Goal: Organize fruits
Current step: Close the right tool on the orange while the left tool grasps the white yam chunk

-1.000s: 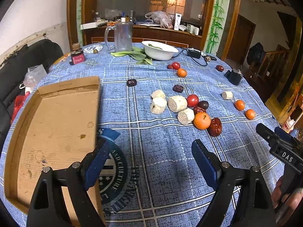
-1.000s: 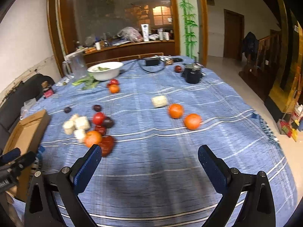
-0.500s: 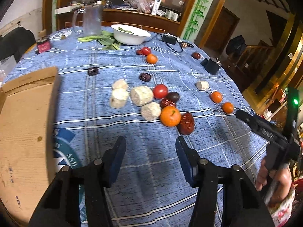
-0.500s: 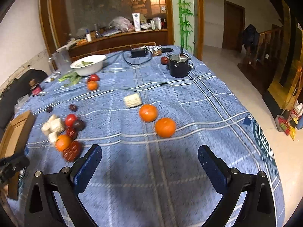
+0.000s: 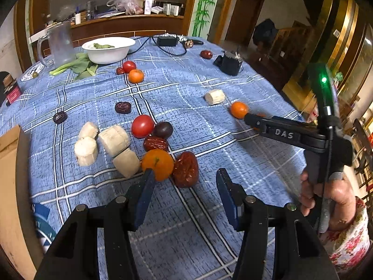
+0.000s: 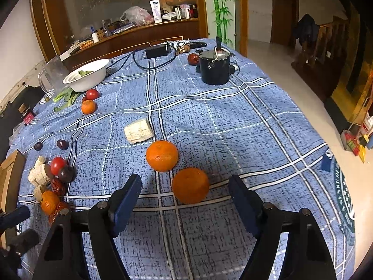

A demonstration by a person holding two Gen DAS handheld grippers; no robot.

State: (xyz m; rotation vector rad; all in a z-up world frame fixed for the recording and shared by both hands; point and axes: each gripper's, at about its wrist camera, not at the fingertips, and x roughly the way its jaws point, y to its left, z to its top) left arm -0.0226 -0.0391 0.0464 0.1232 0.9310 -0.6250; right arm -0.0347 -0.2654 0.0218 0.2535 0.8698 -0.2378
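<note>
Jaws of both grippers have just narrowed and remain apart, empty: left gripper [image 5: 184, 193] nears the date [image 5: 185, 169], right gripper [image 6: 185, 198] frames an orange [image 6: 190, 185], ready for pickup.

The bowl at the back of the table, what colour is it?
White. The bowl shows best in the left wrist view, with green leaves inside.
</note>
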